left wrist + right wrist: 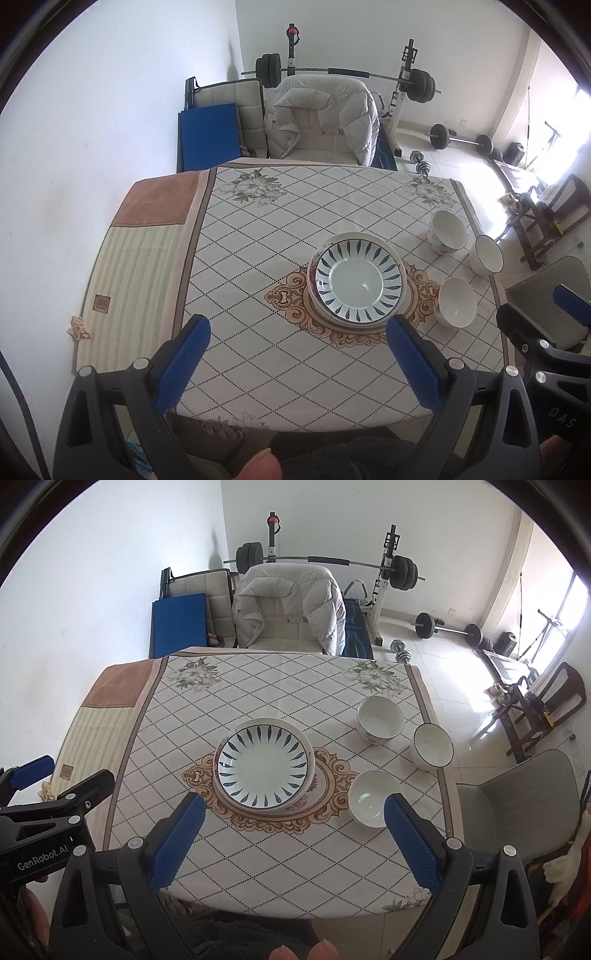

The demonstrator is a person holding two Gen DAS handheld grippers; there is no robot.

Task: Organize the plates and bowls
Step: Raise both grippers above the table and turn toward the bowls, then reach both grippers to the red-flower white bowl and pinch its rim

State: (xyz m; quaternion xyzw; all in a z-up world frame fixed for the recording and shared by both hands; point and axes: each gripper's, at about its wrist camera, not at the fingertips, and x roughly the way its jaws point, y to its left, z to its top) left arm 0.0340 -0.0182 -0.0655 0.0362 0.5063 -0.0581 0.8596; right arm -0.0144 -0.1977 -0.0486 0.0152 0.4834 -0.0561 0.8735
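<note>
A stack of plates [360, 282] [264, 762], topped by a white plate with blue leaf marks, rests on the table's central ornament. Three white bowls stand to its right: a plain one [456, 302] [373, 797] nearest, a dark-rimmed one [487, 254] [433, 745], and a flower-painted one [447, 230] [379, 718] farthest. My left gripper [299, 328] hangs open above the table's near part, left of the stack. My right gripper [295, 806] is open too, the plain bowl just inside its right finger [410, 845]. Each gripper shows at the edge of the other's view.
The table [258, 258] wears a diamond-patterned cloth with striped fabric [140, 280] on its left. A chair draped with a white jacket [288, 605] stands at the far side, a grey chair [517, 812] at the right. Barbell rack and weights [325, 563] fill the back.
</note>
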